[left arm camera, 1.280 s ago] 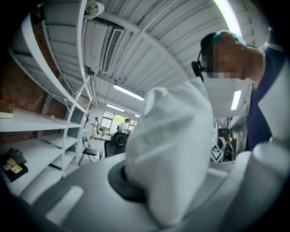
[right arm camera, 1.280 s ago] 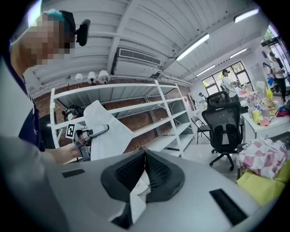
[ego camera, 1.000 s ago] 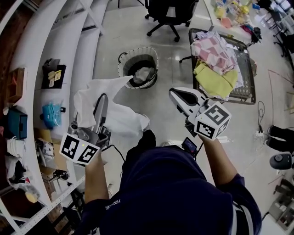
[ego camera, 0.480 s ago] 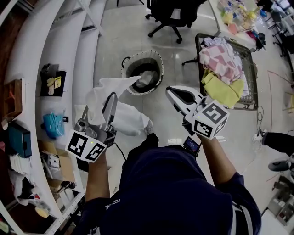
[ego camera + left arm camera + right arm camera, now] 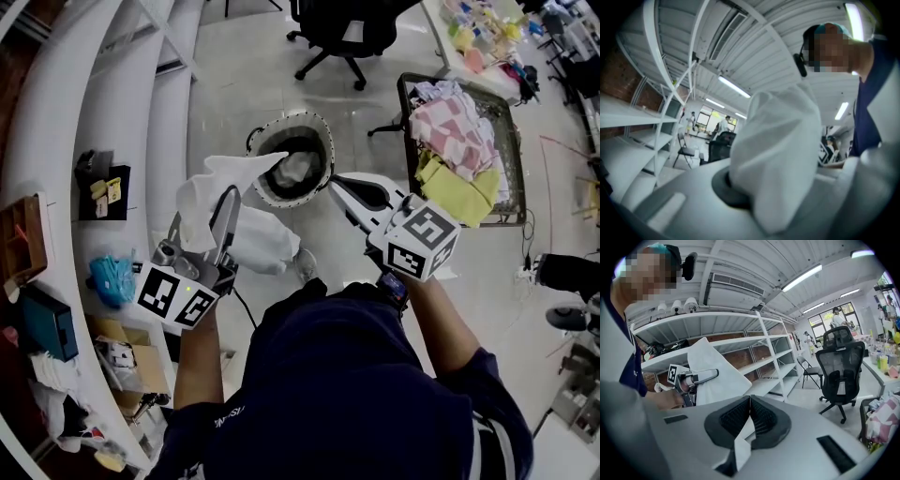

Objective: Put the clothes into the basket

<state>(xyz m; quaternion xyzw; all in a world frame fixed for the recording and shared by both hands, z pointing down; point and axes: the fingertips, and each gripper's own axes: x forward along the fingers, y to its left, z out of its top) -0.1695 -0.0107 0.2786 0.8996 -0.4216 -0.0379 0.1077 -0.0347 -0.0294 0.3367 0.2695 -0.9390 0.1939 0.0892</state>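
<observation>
Left tool (image 5: 229, 197) is clamped shut on the white garment (image 5: 253, 246), w/ a thick fold bunched btwn its pads; the rest hangs below & ahead of it. Right tool (image 5: 336, 185) is pressed together too, nipping what looks like a thin edge of the same cloth. The basket (image 5: 298, 116) sits on the floor just ahead of both tips, w/ a pale item (image 5: 298, 167) inside.

We judge this as carry-and-drop: get both tips over the opening, lower so the trailing cloth clears the rim, then release both at once.

Around us: shelving (image 5: 112, 112) left of the left tool, an office chair (image 5: 342, 33) beyond the basket, and a wire rack (image 5: 507, 117) w/ pink cloth (image 5: 455, 122) & yellow cloth (image 5: 459, 192) right of the right tool. Nothing blocks the path; main risk is a hanging corner snagging the rim.
</observation>
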